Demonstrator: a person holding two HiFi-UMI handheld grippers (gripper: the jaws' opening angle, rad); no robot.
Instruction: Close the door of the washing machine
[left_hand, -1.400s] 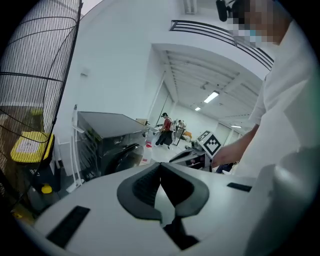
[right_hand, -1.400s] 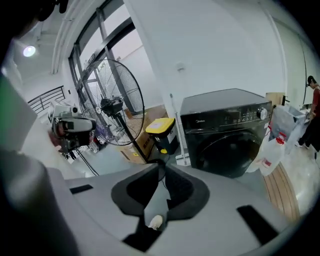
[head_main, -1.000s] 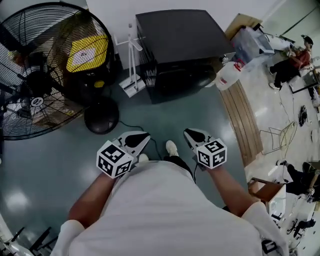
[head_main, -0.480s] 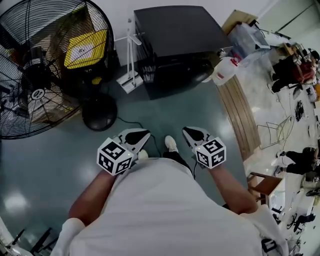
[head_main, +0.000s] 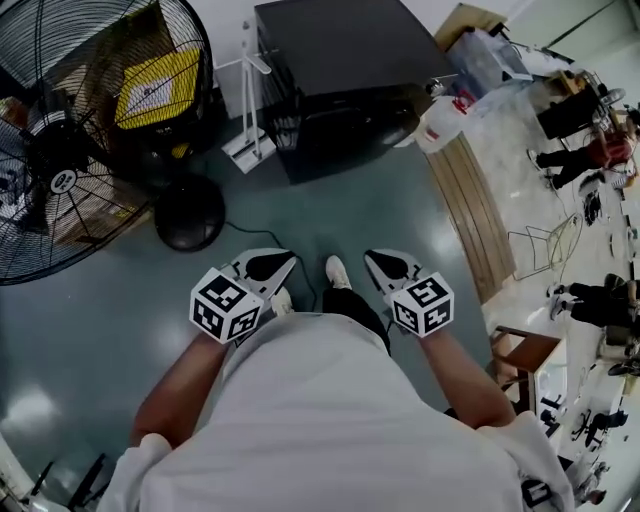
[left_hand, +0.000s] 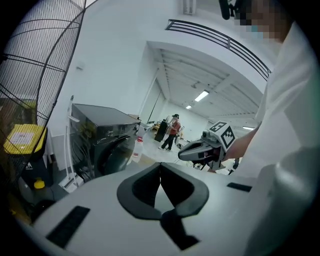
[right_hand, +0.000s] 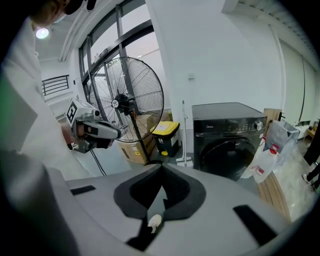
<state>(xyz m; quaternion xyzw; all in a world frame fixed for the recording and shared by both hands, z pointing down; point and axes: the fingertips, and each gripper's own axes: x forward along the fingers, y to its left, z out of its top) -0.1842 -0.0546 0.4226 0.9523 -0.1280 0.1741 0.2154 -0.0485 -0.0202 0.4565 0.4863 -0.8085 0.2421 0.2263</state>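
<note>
Standing well back from the black washing machine (head_main: 340, 60), straight ahead across open floor, backed against the wall. Round door (right_hand: 232, 156) on the front face, looking this way. Can't tell from here whether shut flush or hanging a crack open: too dark and too far off in all 3 views. So fits either a door waiting for a push or 1 already pushed home.

Left gripper (head_main: 280, 262) and right gripper (head_main: 378, 262) held side by side in front of the body, both aimed forward and a bit down, neither noticeably nearer the machine. Left jaws: together, nothing in them. Right jaws: just been closing, now tip to tip as well, also empty. Door off to the right of the right jaws and to the left of the left jaws, so roughly centred between the 2. Nowhere near reach for either.
</note>
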